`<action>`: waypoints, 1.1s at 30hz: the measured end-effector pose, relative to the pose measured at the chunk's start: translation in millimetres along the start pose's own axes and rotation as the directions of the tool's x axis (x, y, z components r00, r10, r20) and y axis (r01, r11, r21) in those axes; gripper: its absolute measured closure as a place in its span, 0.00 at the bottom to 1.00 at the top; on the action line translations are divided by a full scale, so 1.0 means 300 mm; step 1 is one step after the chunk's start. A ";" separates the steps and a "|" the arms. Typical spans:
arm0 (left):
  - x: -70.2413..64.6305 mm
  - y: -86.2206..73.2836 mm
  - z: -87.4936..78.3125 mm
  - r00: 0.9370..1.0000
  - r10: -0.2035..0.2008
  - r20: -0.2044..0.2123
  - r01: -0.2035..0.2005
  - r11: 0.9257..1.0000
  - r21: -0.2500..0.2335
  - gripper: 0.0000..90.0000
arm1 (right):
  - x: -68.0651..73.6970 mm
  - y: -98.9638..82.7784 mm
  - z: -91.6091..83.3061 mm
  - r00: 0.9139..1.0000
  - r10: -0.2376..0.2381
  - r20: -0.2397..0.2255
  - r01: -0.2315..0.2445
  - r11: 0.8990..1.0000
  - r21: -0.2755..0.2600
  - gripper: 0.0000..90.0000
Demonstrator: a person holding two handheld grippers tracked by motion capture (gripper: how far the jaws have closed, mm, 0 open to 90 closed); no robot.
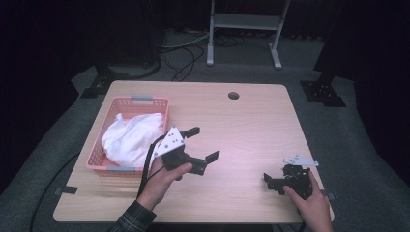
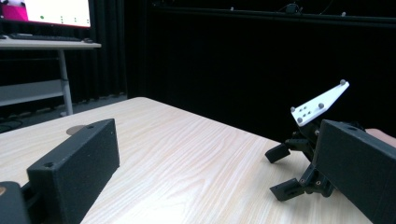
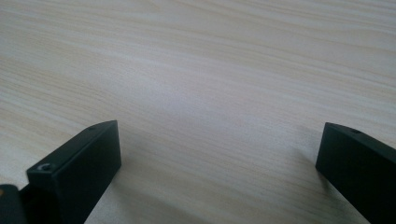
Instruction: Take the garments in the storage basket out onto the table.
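A pink basket (image 1: pixel 155 102) stands on the left of the wooden table (image 1: pixel 251 125) and holds a crumpled white cloth (image 1: pixel 131 137). Just right of the basket, a left hand holds my left gripper (image 1: pixel 203 143) above the table, open and empty. In its own view the left gripper (image 2: pixel 215 140) faces across bare wood toward the right gripper (image 2: pixel 299 161) with its white plate (image 2: pixel 320 103). My right gripper (image 1: pixel 273 180) rests low near the front right edge, held by a right hand. Its own view has the right gripper (image 3: pixel 219 140) wide open over bare wood.
The table has a round cable hole (image 1: pixel 233 95) near its far edge. A metal stand (image 1: pixel 244 24) and cables sit on the floor behind the table. A desk with a lit monitor (image 2: pixel 46 11) stands farther off. Bare wood lies between the two grippers.
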State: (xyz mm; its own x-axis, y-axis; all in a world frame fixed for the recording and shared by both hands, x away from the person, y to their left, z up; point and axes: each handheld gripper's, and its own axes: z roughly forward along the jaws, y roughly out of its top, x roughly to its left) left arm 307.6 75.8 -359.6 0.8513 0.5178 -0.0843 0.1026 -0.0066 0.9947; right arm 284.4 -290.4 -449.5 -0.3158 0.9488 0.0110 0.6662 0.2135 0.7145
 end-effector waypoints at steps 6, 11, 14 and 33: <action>0.008 0.024 0.001 1.000 -0.006 0.004 0.006 1.000 0.015 0.00 | 0.000 0.000 0.000 1.000 0.000 0.000 0.000 1.000 0.000 0.00; 0.013 0.047 0.003 1.000 0.004 0.003 -0.004 1.000 0.015 0.00 | 0.000 0.000 0.000 1.000 0.000 0.000 0.000 1.000 0.000 0.00; 0.017 0.065 0.006 1.000 0.007 0.001 -0.007 1.000 0.019 0.00 | 0.000 0.000 0.000 1.000 0.000 0.000 0.000 1.000 0.000 0.00; 0.047 0.147 0.007 1.000 0.004 0.020 -0.005 0.999 0.047 0.00 | -0.002 0.000 0.000 1.000 0.012 0.012 -0.012 1.000 -0.001 0.00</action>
State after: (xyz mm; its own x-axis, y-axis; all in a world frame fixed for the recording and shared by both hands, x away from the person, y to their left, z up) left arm 325.4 81.0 -316.9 0.8620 0.5003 -0.0811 0.1222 -0.0498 0.9913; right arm 284.7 -291.1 -449.5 -0.2994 0.9541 0.0110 0.6690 0.2017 0.7153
